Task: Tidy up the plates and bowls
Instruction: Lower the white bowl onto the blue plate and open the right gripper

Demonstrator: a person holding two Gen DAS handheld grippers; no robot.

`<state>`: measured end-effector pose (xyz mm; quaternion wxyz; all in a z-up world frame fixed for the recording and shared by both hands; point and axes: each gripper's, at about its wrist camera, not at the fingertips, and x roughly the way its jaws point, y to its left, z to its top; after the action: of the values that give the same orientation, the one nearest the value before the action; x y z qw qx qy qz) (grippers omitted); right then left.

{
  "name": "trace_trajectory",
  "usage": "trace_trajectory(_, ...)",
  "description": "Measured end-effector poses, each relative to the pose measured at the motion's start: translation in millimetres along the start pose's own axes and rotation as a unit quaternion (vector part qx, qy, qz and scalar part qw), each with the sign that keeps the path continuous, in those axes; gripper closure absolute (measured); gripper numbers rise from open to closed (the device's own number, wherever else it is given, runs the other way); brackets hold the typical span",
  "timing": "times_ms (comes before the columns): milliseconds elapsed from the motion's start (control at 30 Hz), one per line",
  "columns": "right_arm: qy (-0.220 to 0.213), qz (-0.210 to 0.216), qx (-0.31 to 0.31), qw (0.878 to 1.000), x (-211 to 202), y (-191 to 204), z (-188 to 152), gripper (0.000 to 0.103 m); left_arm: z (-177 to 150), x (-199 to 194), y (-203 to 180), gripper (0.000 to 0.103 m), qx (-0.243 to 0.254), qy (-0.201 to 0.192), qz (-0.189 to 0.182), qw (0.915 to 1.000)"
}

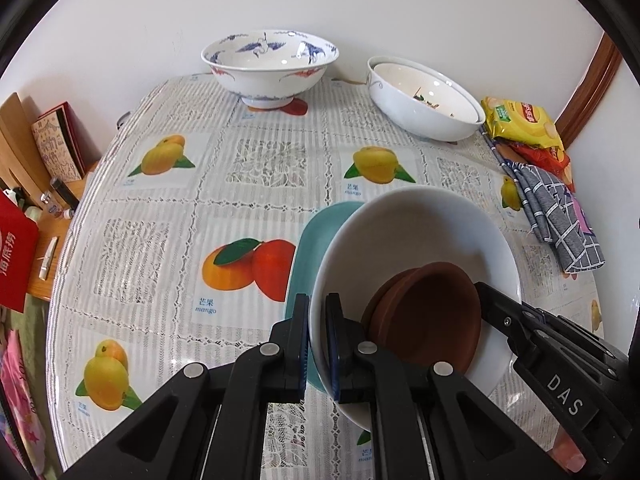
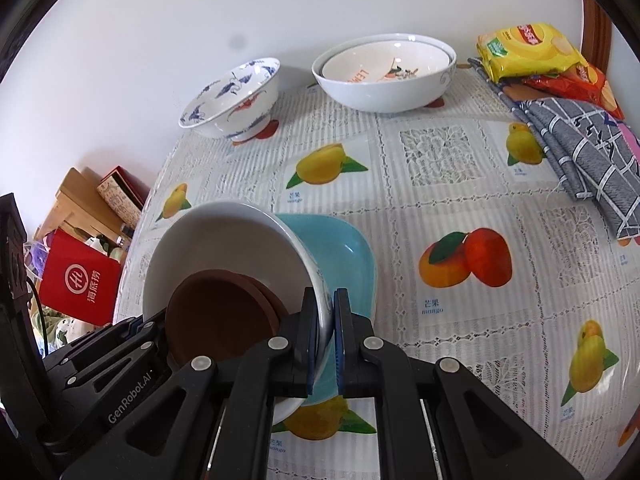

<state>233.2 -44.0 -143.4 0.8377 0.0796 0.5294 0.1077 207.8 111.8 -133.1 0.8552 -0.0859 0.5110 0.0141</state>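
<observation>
A white bowl (image 1: 420, 232) (image 2: 224, 232) with two brown saucers (image 1: 428, 312) (image 2: 216, 312) stacked inside it is held tilted between both grippers. My left gripper (image 1: 317, 304) is shut on the bowl's left rim, one finger inside and one outside. On the opposite rim my right gripper (image 2: 325, 300) is shut in the same way. Just under the bowl, a teal plate (image 1: 316, 240) (image 2: 348, 256) lies on the tablecloth (image 1: 160, 200). I cannot tell whether the bowl touches the plate.
A blue-patterned bowl (image 1: 268, 64) (image 2: 232, 96) and two nested white bowls (image 1: 420, 112) (image 2: 384, 88) stand at the back by the wall. Snack packs (image 1: 520, 120) (image 2: 528, 48) and a grey checked cloth (image 1: 556, 216) (image 2: 584, 152) lie at the right. A red bag (image 1: 16, 256) (image 2: 80, 284) stands off the table's left.
</observation>
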Motion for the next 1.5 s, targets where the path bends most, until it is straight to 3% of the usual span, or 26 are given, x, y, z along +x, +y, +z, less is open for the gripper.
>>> trace_trajectory(333, 0.031, 0.0, 0.002, 1.0, 24, -4, -2, 0.095, 1, 18, 8, 0.094, -0.014, 0.015, -0.012, 0.9997)
trace_trajectory(1000, 0.025, 0.014, -0.005, 1.0, 37, -7, 8, 0.093, 9, 27, 13, 0.093, -0.017, 0.006, -0.039, 0.9991)
trace_trajectory(1500, 0.015, 0.023, -0.01, 1.0, 19, -12, 4, 0.087, 3, 12, 10, 0.088, -0.013, 0.004, -0.029, 0.9995)
